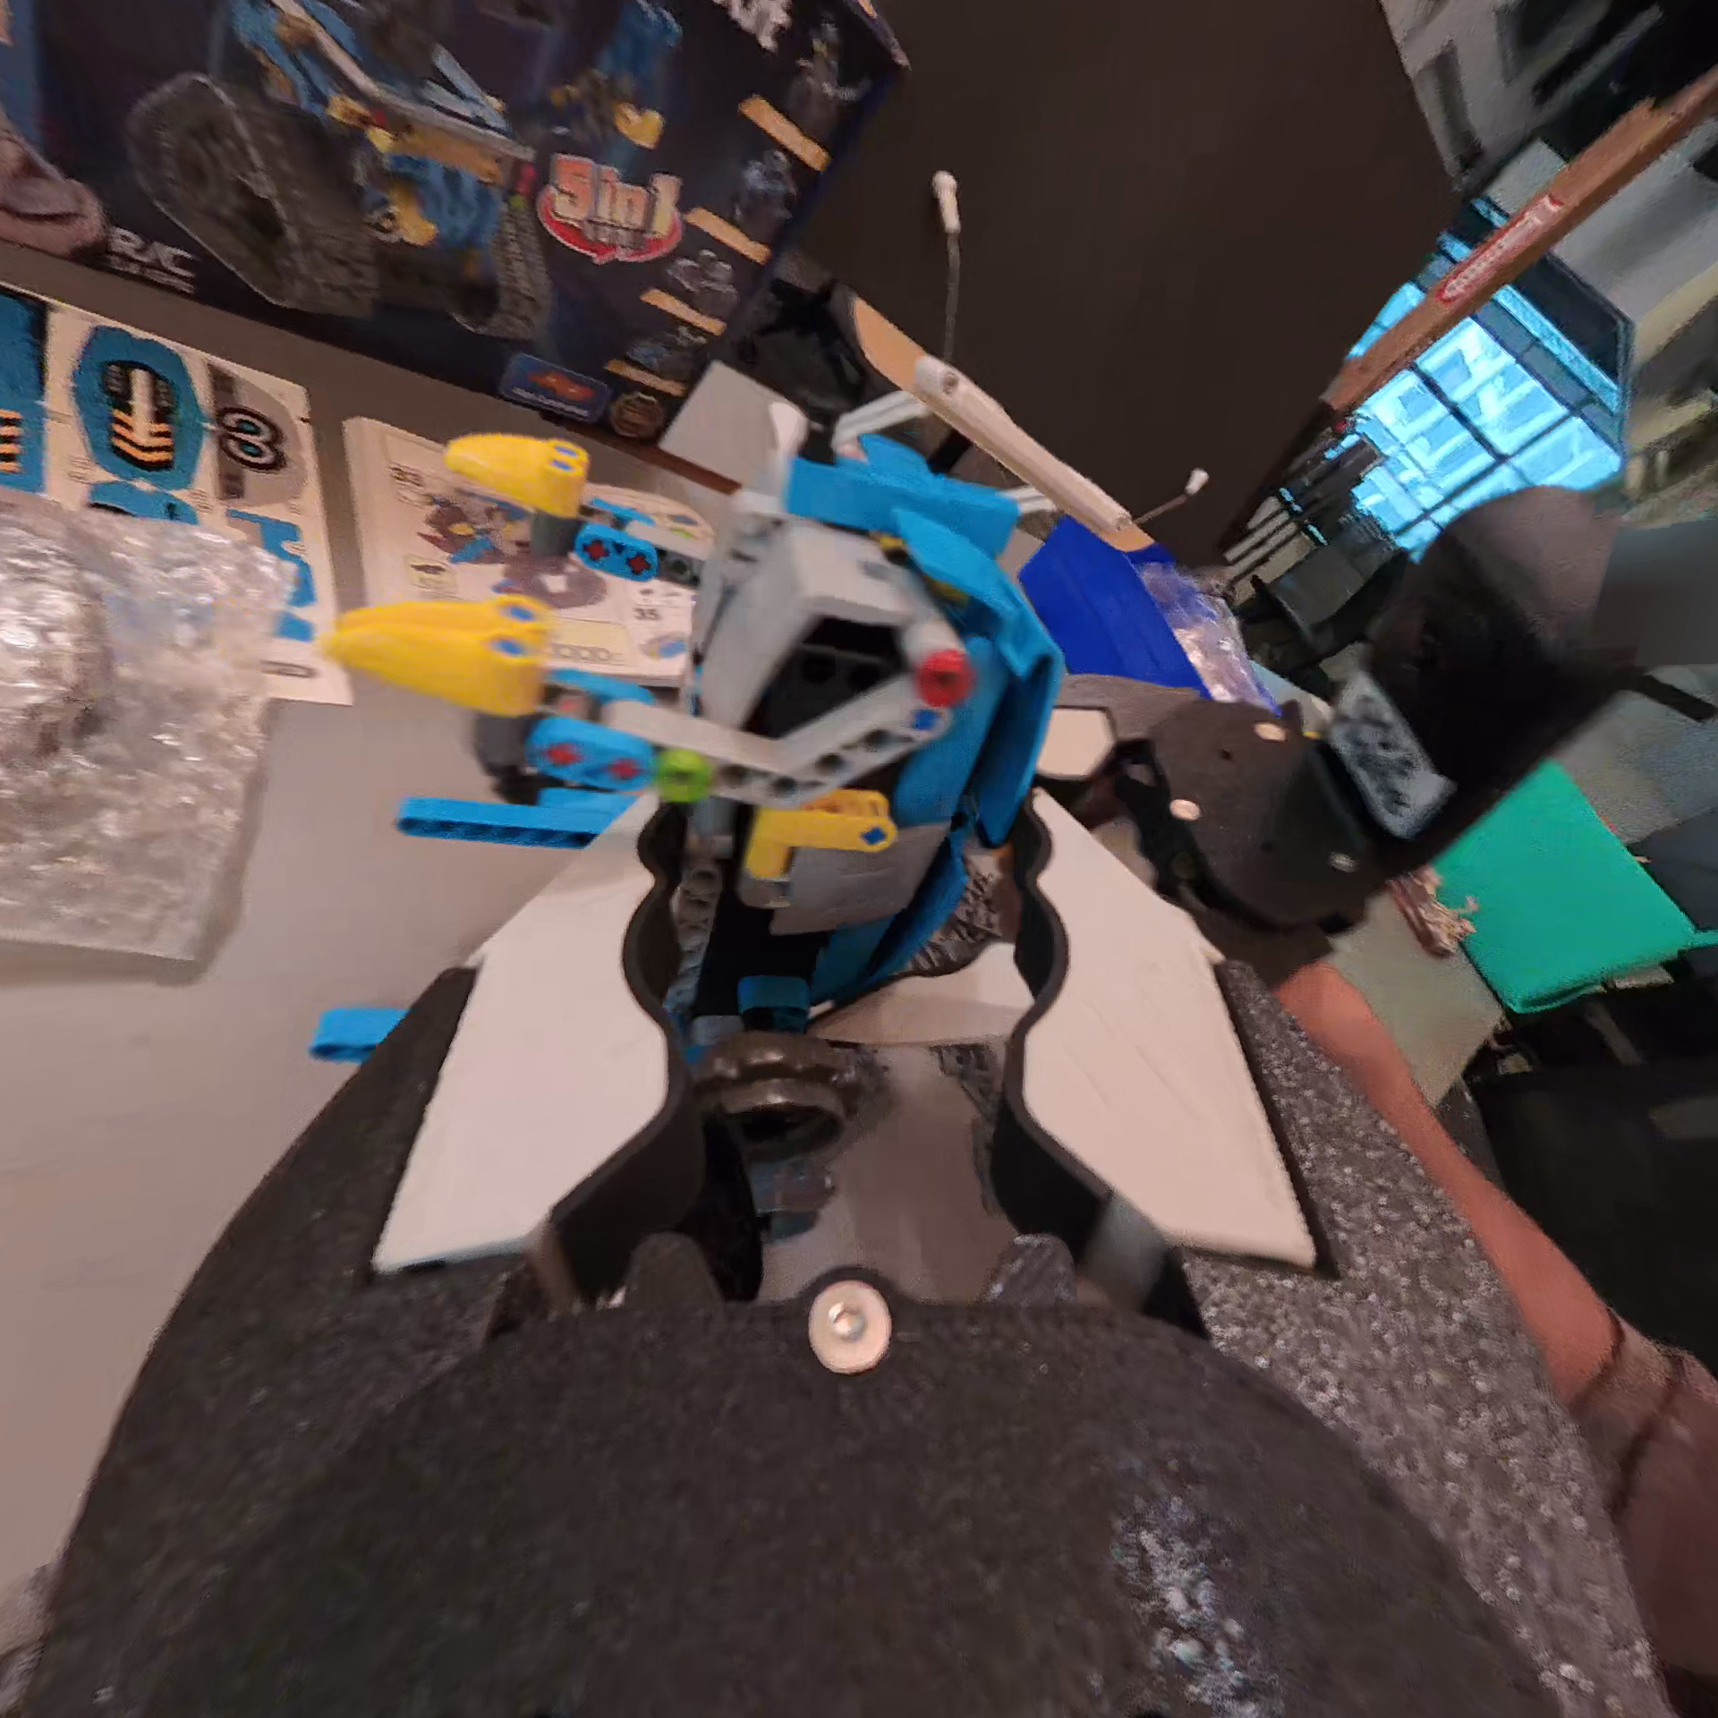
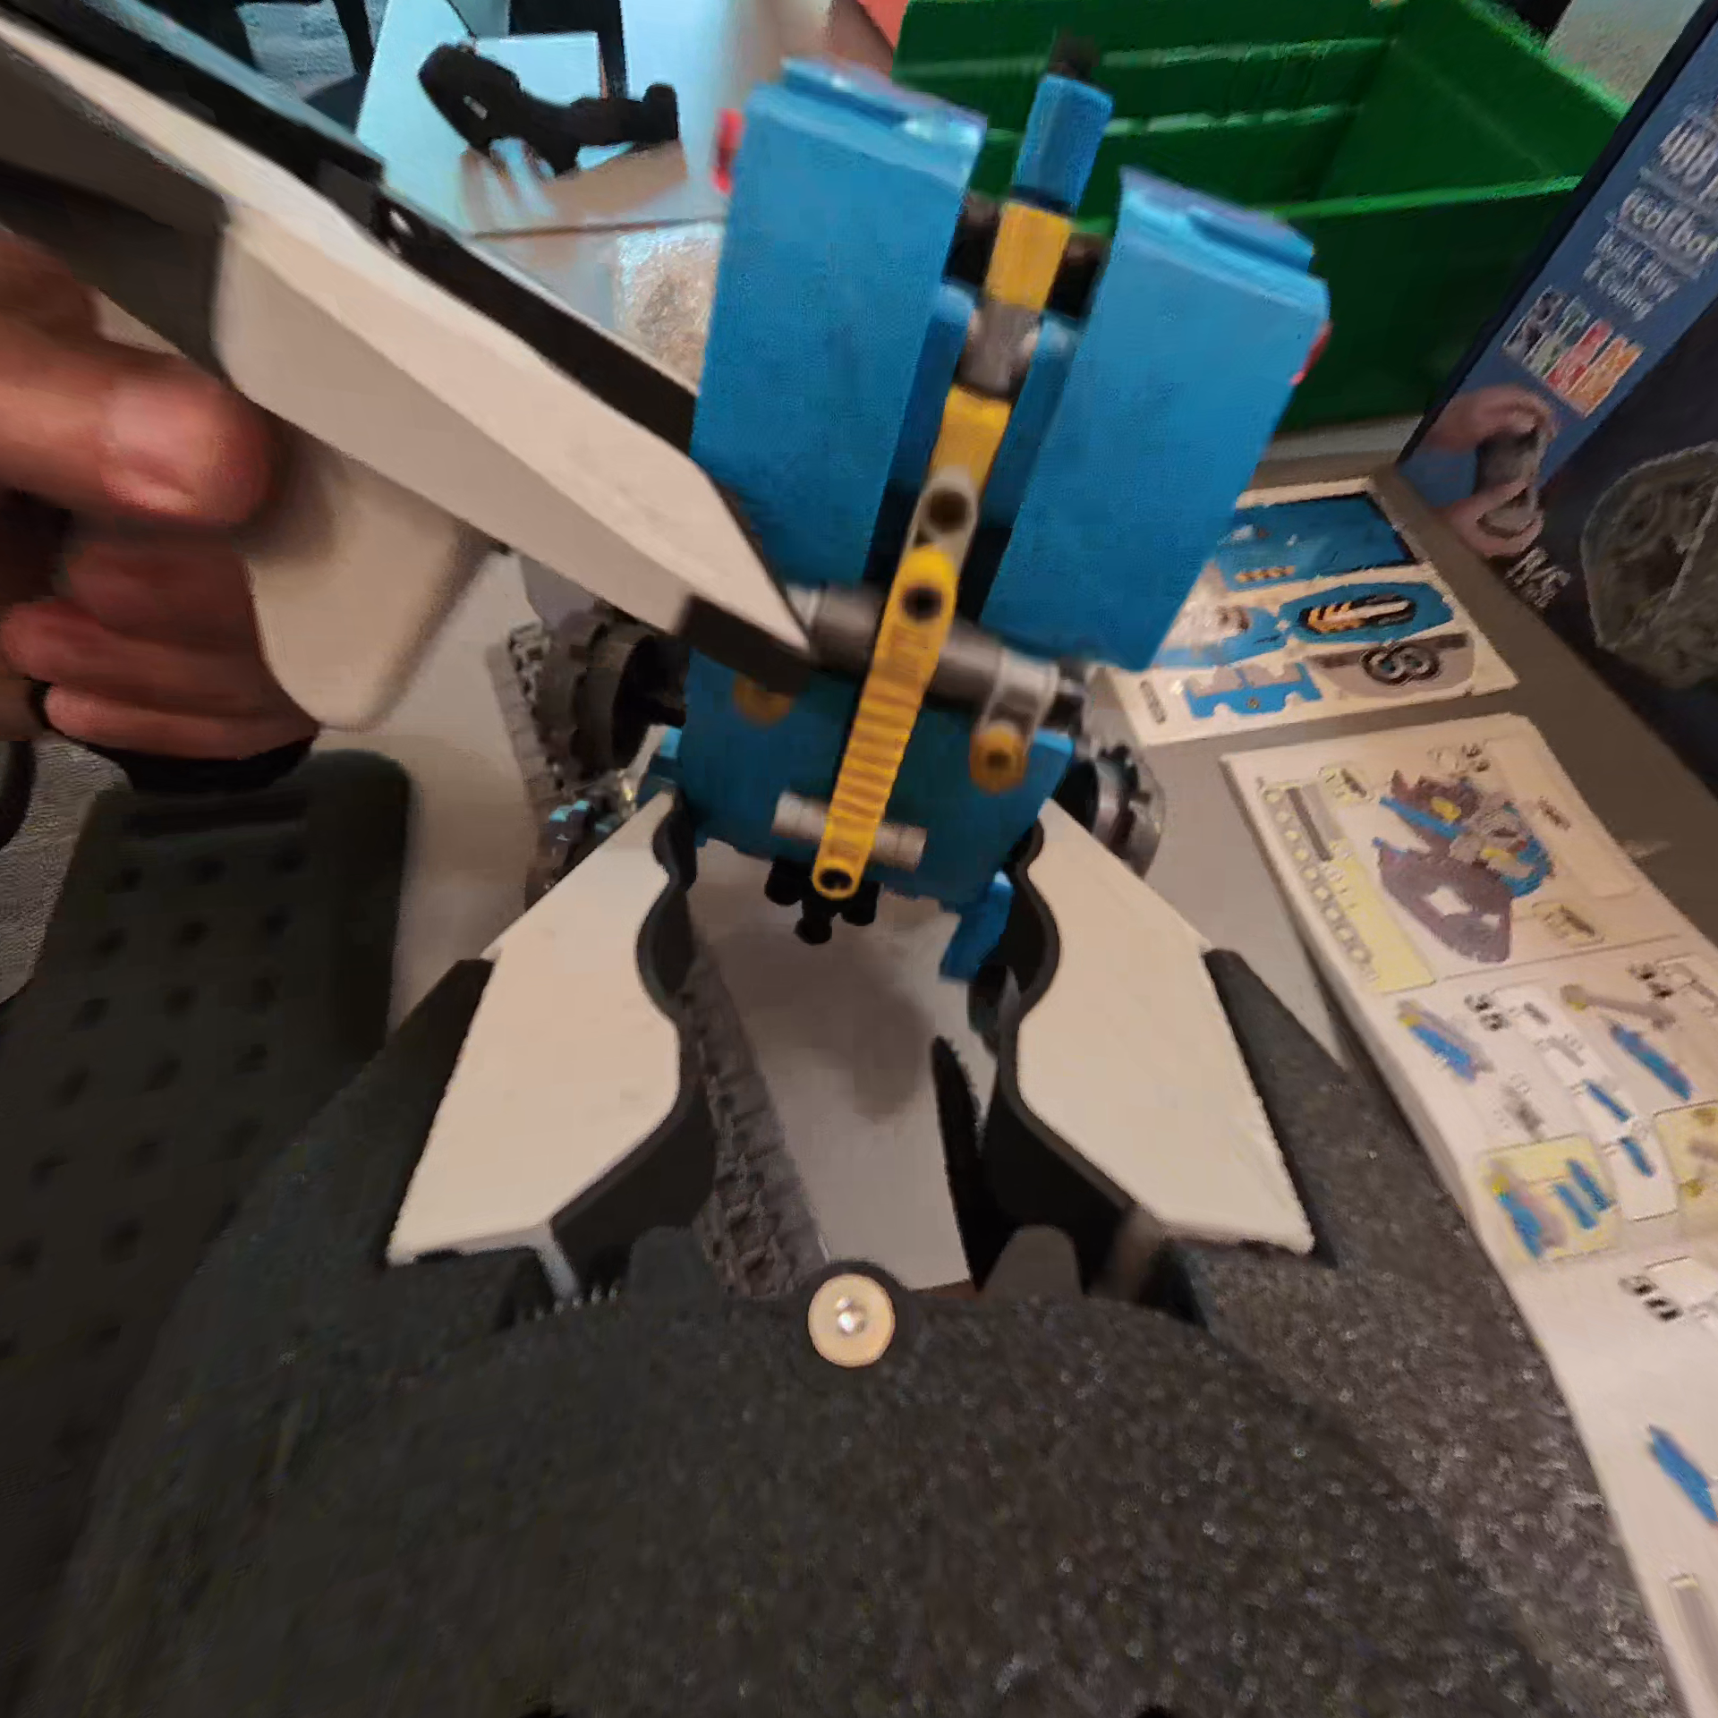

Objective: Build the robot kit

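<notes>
Left wrist view first: the left gripper (image 1: pixel 841 837), white fingers with black wavy pads, stands with its jaws spread around the lower body of a blue, grey and yellow brick-built toy robot (image 1: pixel 837 669). Whether the pads press on it I cannot tell; the picture is smeared. The model has yellow claw pieces (image 1: pixel 437 651) sticking out to the left and a dark toothed wheel (image 1: pixel 776 1083) low between the fingers. It stands on a pale grey table (image 1: pixel 139 1162). Behind it lie an open instruction booklet (image 1: pixel 437 530), a sticker sheet with blue shapes (image 1: pixel 167 437), a crinkled clear plastic bag (image 1: pixel 112 744) and the dark printed toy box (image 1: pixel 418 167). The right gripper (image 1: pixel 1255 809), black-bodied, shows at the right, near the model's far side.

Right wrist view: the right gripper (image 2: pixel 851 855) has its jaws apart, the fingertips on either side of the model's blue base, close but not clearly touching. Two tall blue panels (image 2: pixel 837 344) rise from the toy, with a yellow toothed beam (image 2: pixel 883 725) hanging down the middle. The left gripper's white finger (image 2: pixel 521 446) comes in from the upper left, its tip against a grey cross axle (image 2: pixel 939 641), a hand (image 2: pixel 121 521) behind it. A green plastic crate (image 2: pixel 1348 186) stands at the back.
</notes>
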